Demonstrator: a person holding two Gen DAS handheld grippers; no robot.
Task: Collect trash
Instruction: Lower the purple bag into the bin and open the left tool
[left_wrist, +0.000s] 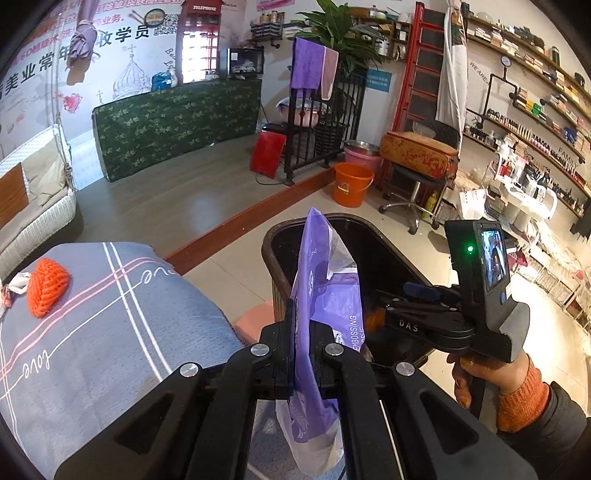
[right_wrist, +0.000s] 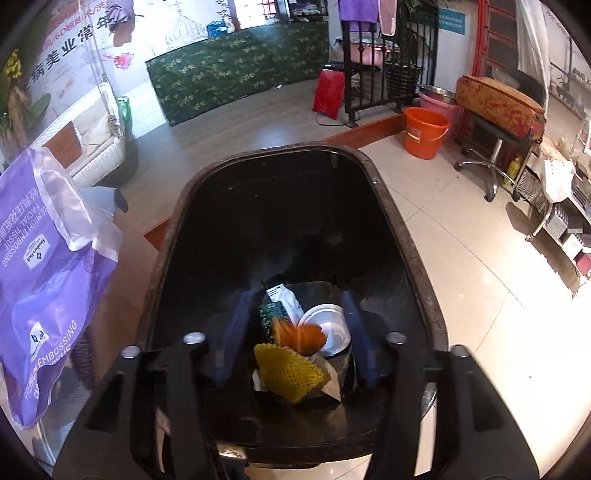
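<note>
Left wrist view showed the left tool (left_wrist: 303, 350) clamped tight on a purple tissue wrapper (left_wrist: 325, 295), the thin plastic pinched upright between its two black fingers and sagging below them. The wrapper hung at the near left edge of the black trash bin (left_wrist: 273, 240), partly over its rim. To the left lay a bench covered in a grey plaid cloth (left_wrist: 110, 325), with an orange foam net (left_wrist: 48, 288) resting on it near a crumpled white scrap (left_wrist: 16, 282). On the right of that view, the person's right hand (left_wrist: 480, 369) gripped the handle of the right tool, held out over the bin.

Right wrist view looked straight down into the bin (right_wrist: 406, 236). The right tool (right_wrist: 293, 339) hung over the opening with its fingers (right_wrist: 236, 332) spread wide apart and nothing between them. At the bottom of the bin sat a yellow foam net (right_wrist: 288, 373), an orange piece (right_wrist: 303, 338), a white lid (right_wrist: 332, 325) and a white packet (right_wrist: 284, 299). The purple wrapper (right_wrist: 48, 277) showed at the left edge, beside the bin's rim. An orange bucket (right_wrist: 424, 133) stood on the tiled floor beyond.
</note>
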